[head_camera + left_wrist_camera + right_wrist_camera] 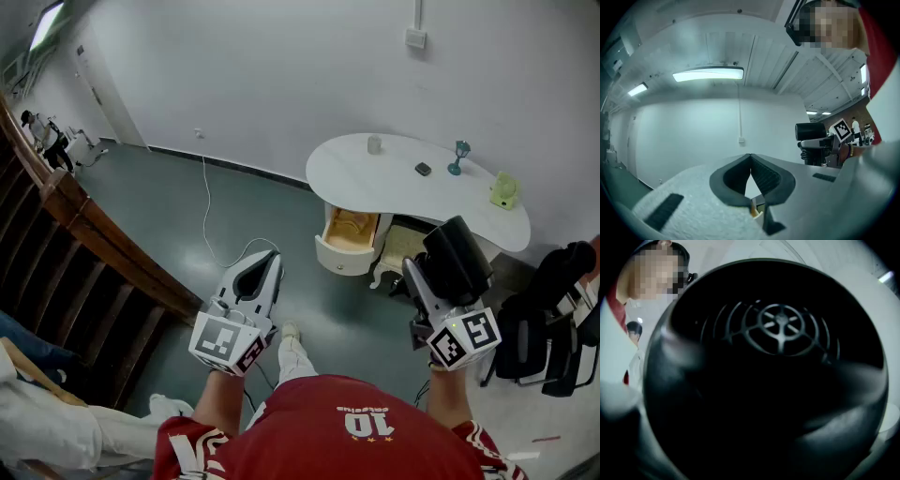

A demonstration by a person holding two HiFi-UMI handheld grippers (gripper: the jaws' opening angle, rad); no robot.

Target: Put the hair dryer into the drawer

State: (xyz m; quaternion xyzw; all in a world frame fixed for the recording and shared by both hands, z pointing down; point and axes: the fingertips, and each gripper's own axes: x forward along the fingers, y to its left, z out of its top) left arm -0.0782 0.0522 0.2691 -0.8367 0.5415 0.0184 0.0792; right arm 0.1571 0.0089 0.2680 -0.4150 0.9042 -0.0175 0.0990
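At the left edge of the head view you have a wooden railing [89, 239], and a white cable [208, 220] trails over the grey-green floor [159, 197]. Your left gripper [265, 262] hangs over that floor at lower centre-left, its tongs closed tip to tip with nothing between them. Right of centre, the drawer [337, 255] stands pulled out from under the white table [403, 183], its pale wooden inside showing. On the tabletop, left to right, are a pale cup [374, 144], a small dark thing [423, 169], a teal goblet [458, 157] and a green object [504, 190]. A cream stool [401, 248] sits just right of the drawer. At lower right your right gripper [429, 291] is clamped wide on the black hair dryer [457, 258], held in the air apart from the drawer. A black chair [548, 319] stands at the far right.
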